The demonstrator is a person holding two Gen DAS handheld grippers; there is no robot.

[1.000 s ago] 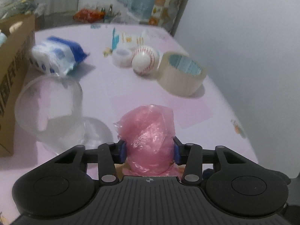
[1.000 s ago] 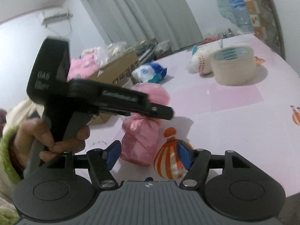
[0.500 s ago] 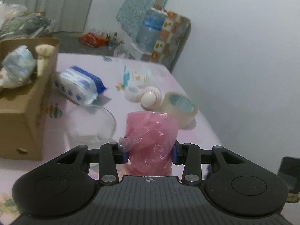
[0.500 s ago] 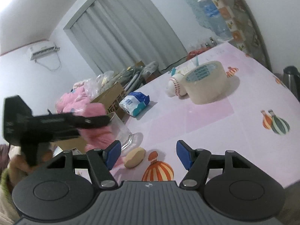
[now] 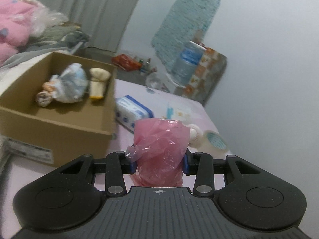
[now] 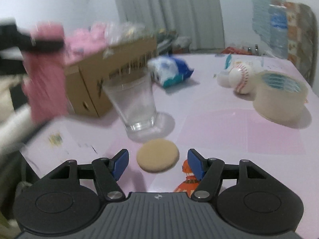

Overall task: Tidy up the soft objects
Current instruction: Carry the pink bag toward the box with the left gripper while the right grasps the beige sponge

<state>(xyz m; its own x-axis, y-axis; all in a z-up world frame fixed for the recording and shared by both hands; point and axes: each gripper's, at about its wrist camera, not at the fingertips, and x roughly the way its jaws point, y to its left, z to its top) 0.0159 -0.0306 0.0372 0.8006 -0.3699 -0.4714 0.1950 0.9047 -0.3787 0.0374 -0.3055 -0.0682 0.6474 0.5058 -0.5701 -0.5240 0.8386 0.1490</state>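
Note:
My left gripper [image 5: 158,164] is shut on a crumpled pink plastic bag [image 5: 161,151], held up above the pink table. To its left stands an open cardboard box [image 5: 59,123] with a pale blue bundle [image 5: 67,87] and a cream roll [image 5: 98,84] inside. In the right wrist view my right gripper [image 6: 157,162] stands open, low over the table, with a round beige sponge pad [image 6: 158,155] lying just ahead between its fingers, untouched. The pink bag [image 6: 43,75] shows blurred at far left beside the box [image 6: 111,73].
A clear glass [image 6: 133,101] stands right behind the beige pad. A blue-white tissue pack [image 6: 171,71], a baseball [image 6: 241,77], a small white tape roll [image 6: 222,77] and a big roll of packing tape [image 6: 279,95] lie farther back. Pink plush [image 5: 12,25] is piled behind the box.
The left gripper has lifted the pink bag off the table and swung left toward the box. The right gripper has turned left and now faces the beige pad and glass.

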